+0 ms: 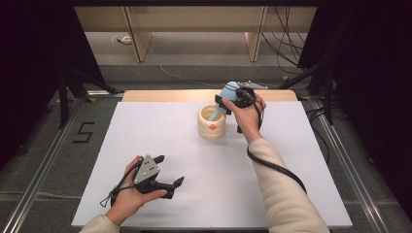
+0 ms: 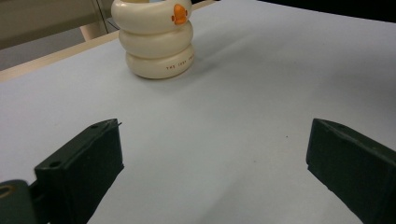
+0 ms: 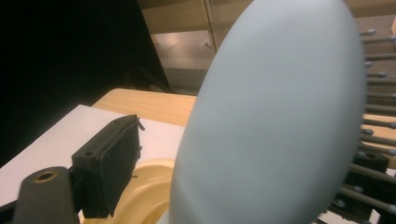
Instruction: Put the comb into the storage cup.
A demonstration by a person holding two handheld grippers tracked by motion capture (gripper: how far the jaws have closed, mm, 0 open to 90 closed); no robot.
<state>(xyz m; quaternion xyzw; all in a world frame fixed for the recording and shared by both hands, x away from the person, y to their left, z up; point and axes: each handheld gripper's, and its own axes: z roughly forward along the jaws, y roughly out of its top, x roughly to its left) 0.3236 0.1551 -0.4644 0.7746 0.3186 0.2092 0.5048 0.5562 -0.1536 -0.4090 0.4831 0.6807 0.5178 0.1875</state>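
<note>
Step in hand: you drop light-blue hairbrush [image 3: 271, 121] handle-down into cream ringed cup [image 1: 212, 122], mid-table near far edge.

Right gripper [image 1: 228, 103] jaws apart, brush between, left pad clear.

Left gripper [image 1: 167, 172] wide apart, idle near front.

Next: lift straight away, don't tip cup.

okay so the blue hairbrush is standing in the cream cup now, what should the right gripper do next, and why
Probably lift the right gripper straight up and away. Its left pad stands apart from the hairbrush, whose handle end already sits inside the cup, so the brush looks delivered. The left gripper is open near the table's front edge.
</note>
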